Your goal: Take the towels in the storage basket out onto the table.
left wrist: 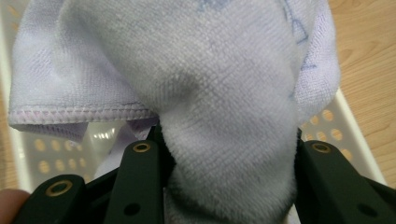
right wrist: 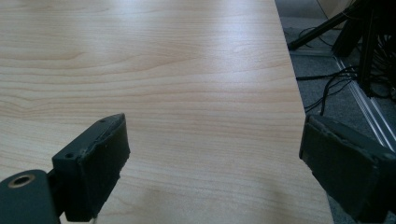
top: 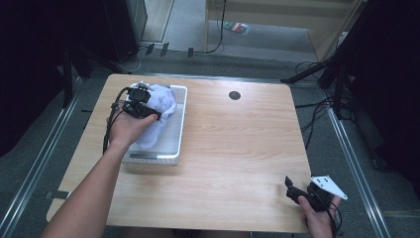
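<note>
Towel [left wrist: 224,93] sits clamped between the closed left gripper [left wrist: 229,154] over the basket [top: 181,124]; right gripper [right wrist: 215,158] gapes empty.

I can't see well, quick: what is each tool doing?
Left tool: closed on the pale towel above the white basket.
Right tool: open, holding nothing.
</note>
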The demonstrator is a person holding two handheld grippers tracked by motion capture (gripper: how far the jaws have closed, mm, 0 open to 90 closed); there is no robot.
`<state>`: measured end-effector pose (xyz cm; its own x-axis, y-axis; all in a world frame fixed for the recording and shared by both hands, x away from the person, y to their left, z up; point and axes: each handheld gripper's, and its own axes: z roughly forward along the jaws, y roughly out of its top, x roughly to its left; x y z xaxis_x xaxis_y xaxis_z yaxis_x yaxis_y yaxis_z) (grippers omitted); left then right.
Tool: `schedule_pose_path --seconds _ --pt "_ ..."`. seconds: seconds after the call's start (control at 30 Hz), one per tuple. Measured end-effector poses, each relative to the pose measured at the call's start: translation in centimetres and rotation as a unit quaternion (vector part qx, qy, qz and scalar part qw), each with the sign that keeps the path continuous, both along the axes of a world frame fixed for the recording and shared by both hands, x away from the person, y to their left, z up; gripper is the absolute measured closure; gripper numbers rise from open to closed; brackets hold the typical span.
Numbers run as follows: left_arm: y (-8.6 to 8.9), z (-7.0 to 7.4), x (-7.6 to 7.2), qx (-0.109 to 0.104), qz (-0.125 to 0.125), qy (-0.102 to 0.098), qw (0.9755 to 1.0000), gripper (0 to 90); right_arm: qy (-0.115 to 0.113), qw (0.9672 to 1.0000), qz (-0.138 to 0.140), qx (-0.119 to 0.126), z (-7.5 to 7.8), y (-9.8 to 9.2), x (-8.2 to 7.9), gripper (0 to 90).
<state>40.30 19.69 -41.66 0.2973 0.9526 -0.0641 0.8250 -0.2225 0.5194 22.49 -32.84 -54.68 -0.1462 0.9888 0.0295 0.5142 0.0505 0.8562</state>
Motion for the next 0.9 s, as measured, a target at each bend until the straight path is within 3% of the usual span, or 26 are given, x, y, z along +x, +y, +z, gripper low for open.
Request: schedule_pose_path --seconds 0.27,0.6,0.9 --pt "-0.3 3.0 -0.8 -0.004 -0.006 -0.026 0.9996 58.0 0.0 1.0 -0.001 -0.001 0.0 0.0 0.0 8.4" --pt "-1.6 5.3 -1.1 -0.007 -0.016 -0.041 0.999 57.9 0.001 1.0 -0.001 -0.001 0.0 0.0 0.0 8.4" --pt "-5.0 6.3 -1.0 -0.016 -0.038 -0.045 0.9981 57.7 0.002 1.0 0.0 0.0 0.0 0.0 0.0 8.4"
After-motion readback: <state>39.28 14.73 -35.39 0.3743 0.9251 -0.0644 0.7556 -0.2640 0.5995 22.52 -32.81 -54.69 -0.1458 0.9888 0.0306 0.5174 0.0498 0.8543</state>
